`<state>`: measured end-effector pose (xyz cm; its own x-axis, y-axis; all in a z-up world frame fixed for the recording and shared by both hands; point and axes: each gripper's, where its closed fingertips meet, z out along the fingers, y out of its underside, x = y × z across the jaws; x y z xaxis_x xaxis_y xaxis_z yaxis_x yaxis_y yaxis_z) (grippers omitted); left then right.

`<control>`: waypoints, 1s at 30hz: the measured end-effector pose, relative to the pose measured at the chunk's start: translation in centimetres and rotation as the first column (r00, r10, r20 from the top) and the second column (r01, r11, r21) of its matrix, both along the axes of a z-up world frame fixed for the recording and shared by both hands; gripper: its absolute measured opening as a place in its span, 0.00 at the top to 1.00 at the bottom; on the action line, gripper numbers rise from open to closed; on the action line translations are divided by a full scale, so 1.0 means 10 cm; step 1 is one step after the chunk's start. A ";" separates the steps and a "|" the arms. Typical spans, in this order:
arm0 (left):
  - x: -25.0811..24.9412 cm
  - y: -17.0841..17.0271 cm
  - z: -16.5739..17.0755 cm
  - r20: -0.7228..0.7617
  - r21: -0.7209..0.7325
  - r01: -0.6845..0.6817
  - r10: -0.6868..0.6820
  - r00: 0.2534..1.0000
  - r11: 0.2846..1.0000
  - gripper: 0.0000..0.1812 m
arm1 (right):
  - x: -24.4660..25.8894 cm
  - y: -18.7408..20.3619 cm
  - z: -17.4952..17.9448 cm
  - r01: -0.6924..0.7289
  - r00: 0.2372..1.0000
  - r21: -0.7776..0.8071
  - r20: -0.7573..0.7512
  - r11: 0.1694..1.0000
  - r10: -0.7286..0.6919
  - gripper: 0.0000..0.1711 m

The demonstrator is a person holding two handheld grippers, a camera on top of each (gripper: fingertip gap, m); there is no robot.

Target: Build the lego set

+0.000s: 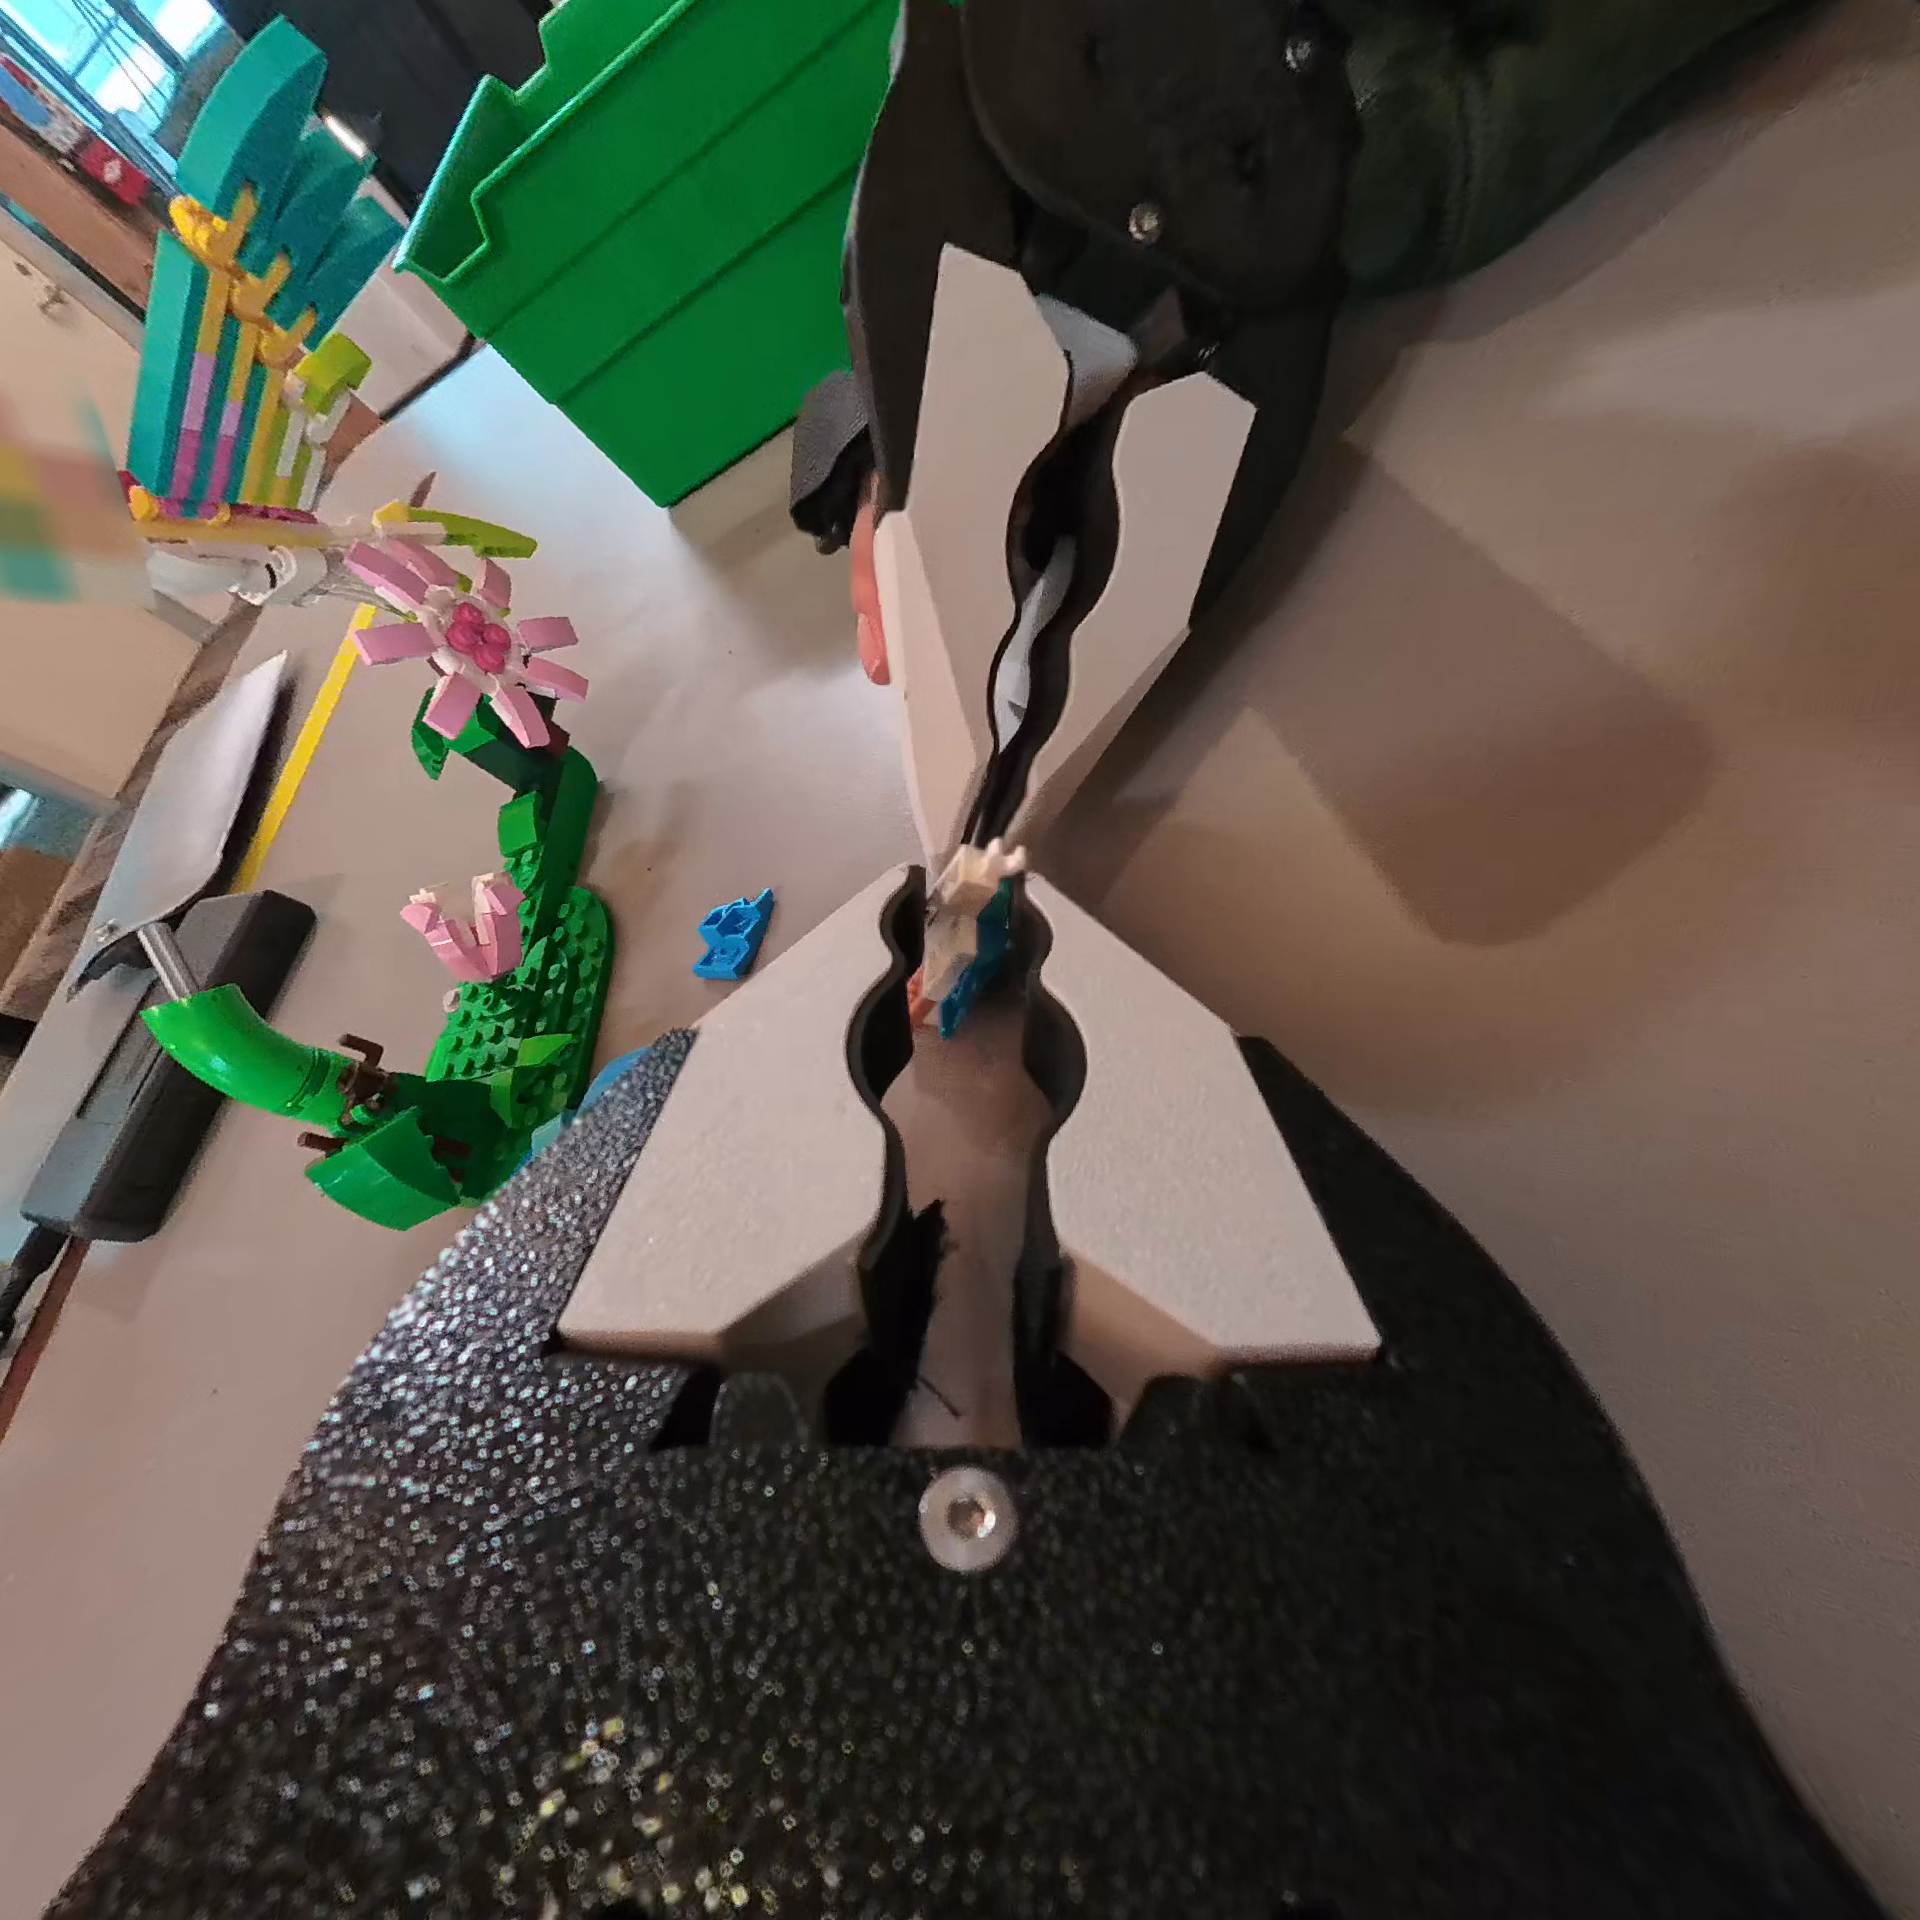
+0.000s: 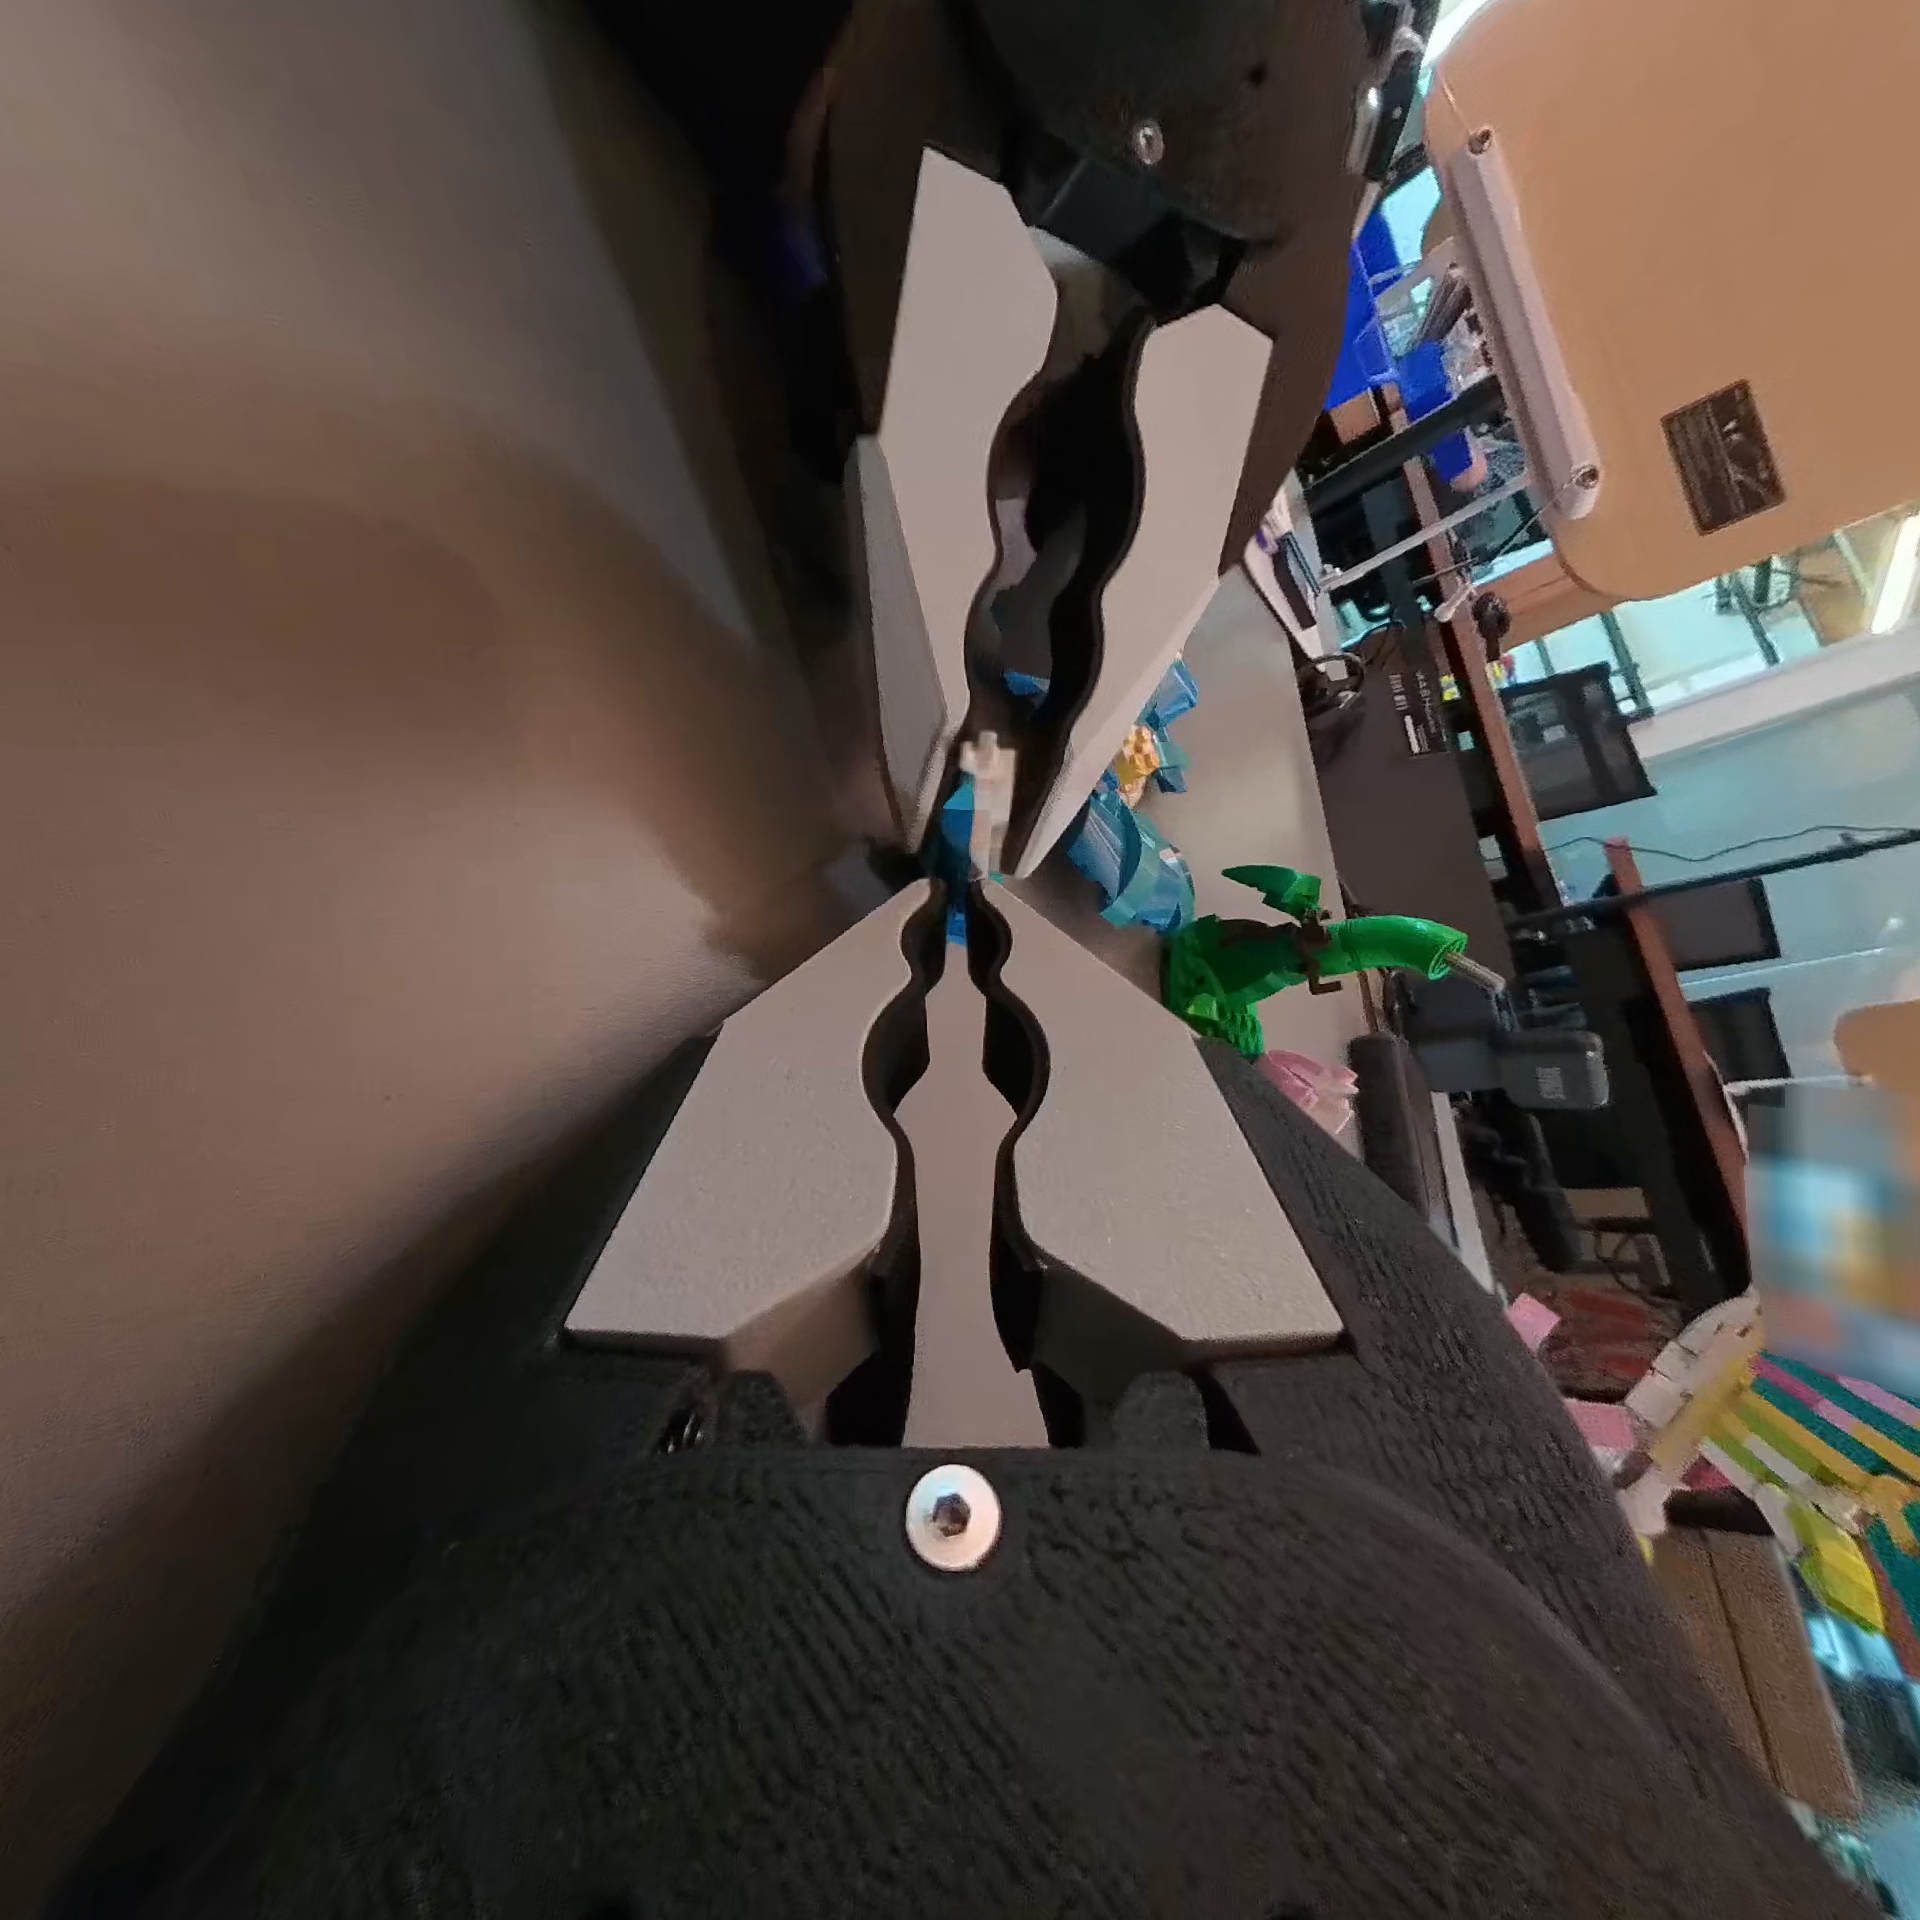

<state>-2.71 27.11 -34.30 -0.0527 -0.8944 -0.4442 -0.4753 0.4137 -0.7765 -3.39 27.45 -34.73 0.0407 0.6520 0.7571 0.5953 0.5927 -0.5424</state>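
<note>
- Across the beige tabletop (image 1: 1455,623), a green bin (image 1: 644,260) is standing behind a green brick plant with pink flowers (image 1: 499,883).
- Both hand-held grippers are meeting tip to tip above it.
- Left hand-held gripper (image 1: 971,935) is pinching a small white-and-teal brick piece (image 1: 971,925).
- Right hand-held gripper (image 2: 961,904) is seemingly clamping the same piece, though blurred.
- A loose blue brick (image 1: 732,935) is lying nearby.

Green bin (image 1: 623,260), blue brick (image 1: 734,935)
</note>
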 end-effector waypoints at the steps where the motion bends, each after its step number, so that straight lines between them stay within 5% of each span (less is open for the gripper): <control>1: 0.00 0.00 0.01 0.005 0.012 -0.003 0.003 1.000 1.000 0.93 | 0.00 0.00 0.00 0.002 1.000 -0.002 -0.002 1.000 -0.002 0.99; 10: -0.05 0.01 0.01 -0.006 0.155 0.003 -0.002 1.000 0.988 0.85 | 0.01 -0.01 -0.01 -0.011 1.000 -0.035 0.002 0.999 0.011 1.00; 13: -0.05 0.03 0.01 -0.030 0.262 0.012 -0.004 1.000 0.965 0.93 | 0.01 -0.02 -0.01 -0.015 1.000 -0.044 0.003 0.999 0.015 1.00; 20: -0.06 0.05 -0.01 -0.009 0.006 -0.017 0.017 1.000 1.000 0.94 | 0.01 -0.03 0.05 -0.026 0.999 -0.024 -0.035 0.999 0.025 0.99; 30: -0.05 0.06 -0.05 -0.032 -0.008 -0.020 0.019 0.999 1.000 0.94 | 0.02 -0.04 -0.01 -0.023 1.000 -0.042 0.004 0.999 0.024 1.00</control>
